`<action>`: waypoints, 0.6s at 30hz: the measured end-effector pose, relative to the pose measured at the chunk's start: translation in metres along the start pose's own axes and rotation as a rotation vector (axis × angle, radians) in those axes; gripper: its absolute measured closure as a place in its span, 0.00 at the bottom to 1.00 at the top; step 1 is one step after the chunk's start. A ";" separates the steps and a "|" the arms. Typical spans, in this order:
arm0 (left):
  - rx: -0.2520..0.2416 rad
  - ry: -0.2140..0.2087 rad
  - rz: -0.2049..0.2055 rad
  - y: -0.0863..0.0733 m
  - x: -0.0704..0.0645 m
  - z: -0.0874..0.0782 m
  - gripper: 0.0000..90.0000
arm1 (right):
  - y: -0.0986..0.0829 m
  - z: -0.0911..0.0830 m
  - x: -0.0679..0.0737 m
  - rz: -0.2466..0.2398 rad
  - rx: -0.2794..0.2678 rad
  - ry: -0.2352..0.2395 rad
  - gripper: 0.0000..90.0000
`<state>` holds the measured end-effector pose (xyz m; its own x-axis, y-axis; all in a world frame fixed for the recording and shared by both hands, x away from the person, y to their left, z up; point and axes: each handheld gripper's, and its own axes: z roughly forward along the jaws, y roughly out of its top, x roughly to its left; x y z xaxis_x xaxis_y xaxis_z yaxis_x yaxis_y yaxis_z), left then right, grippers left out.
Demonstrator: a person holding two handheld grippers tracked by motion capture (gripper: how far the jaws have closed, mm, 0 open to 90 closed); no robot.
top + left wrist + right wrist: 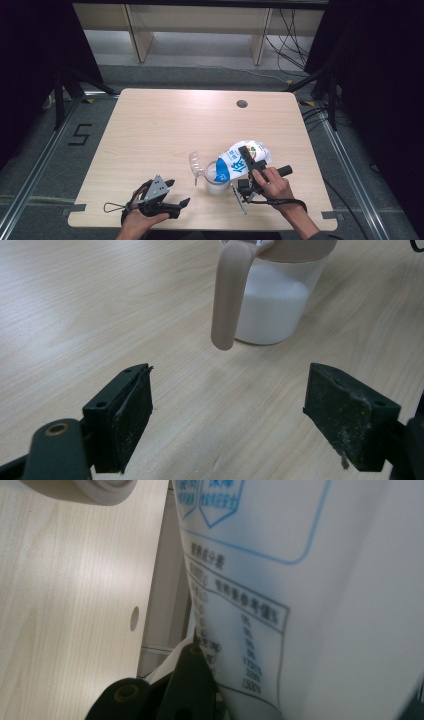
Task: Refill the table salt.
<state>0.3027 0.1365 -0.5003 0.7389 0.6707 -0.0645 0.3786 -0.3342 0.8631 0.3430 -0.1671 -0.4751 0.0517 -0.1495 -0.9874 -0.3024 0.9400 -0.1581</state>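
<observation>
Fingers of the right gripper [248, 161] clamp the bag [239, 159], tilted mouth-down toward the jar [216, 182].

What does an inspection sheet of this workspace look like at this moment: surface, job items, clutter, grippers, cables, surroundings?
Surface: light wooden table with a round grommet hole.
Job's things: white and blue bag tilted over a clear container partly filled with white powder; the container's open lid stands beside it.
Clutter: nothing seen.
Grippers: left gripper open, jaws wide apart, pointing at the container; right gripper shut on the bag.
Cables: a cable trails from the right gripper; more lie on the floor behind the table.
Surroundings: dark curtains, grey floor, wooden furniture legs beyond.
</observation>
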 end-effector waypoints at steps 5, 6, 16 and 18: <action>0.005 0.003 0.004 0.000 0.000 -0.001 0.21 | 0.000 0.001 0.004 0.030 -0.017 0.006 0.95; 0.005 0.003 0.004 0.000 0.000 -0.001 0.21 | 0.000 0.001 0.004 0.030 -0.017 0.006 0.95; 0.004 0.007 0.002 0.000 0.000 -0.001 0.21 | -0.002 0.001 0.001 0.055 -0.022 0.051 0.95; 0.006 0.006 0.006 0.000 0.000 -0.001 0.21 | -0.002 0.000 -0.001 0.091 -0.018 0.071 0.95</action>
<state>0.3026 0.1373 -0.4997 0.7381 0.6723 -0.0567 0.3774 -0.3418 0.8606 0.3439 -0.1689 -0.4739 -0.0442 -0.0854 -0.9954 -0.3203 0.9450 -0.0669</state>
